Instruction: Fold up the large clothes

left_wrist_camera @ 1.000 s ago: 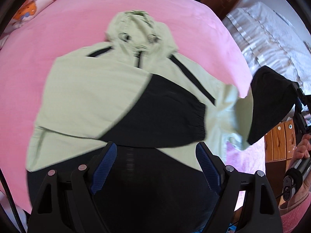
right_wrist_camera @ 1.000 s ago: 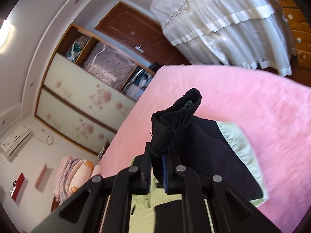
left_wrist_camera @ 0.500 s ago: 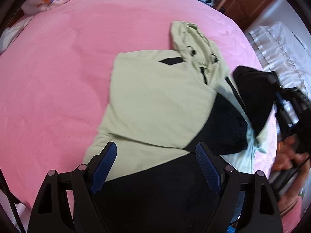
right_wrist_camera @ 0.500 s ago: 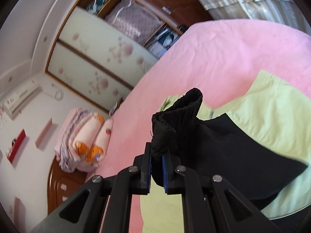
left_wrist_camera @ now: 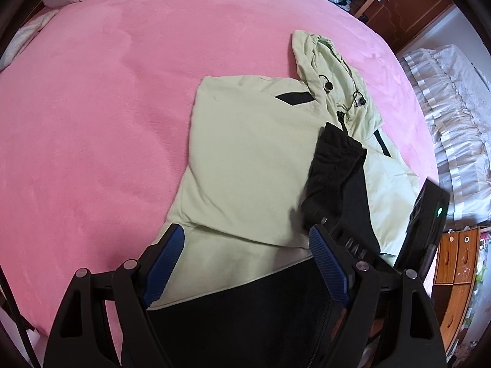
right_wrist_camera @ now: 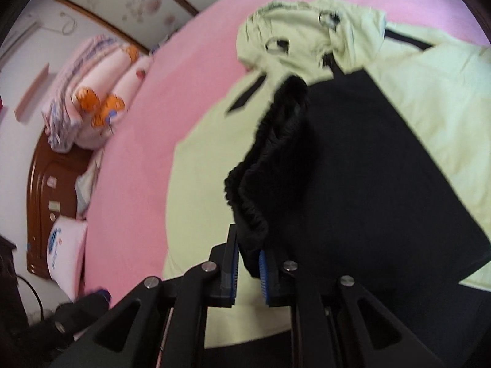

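Black cuff (right_wrist_camera: 270, 165) in right gripper (right_wrist_camera: 248, 265) w/ jaws opening, green jacket (left_wrist_camera: 251, 159)

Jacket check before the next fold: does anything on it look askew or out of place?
The hood lies crumpled and tilted to one side. The black cuff is bunched between the right gripper's jaws, which have just been opening. Otherwise the jacket lies flat.

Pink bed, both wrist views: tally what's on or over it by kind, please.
Jackets: 1, the pale green and black hooded jacket lying on the bed
Pillow or bedding piles: 1, the patterned pile at the head
Grippers: 2, left gripper and right gripper
Total: 4
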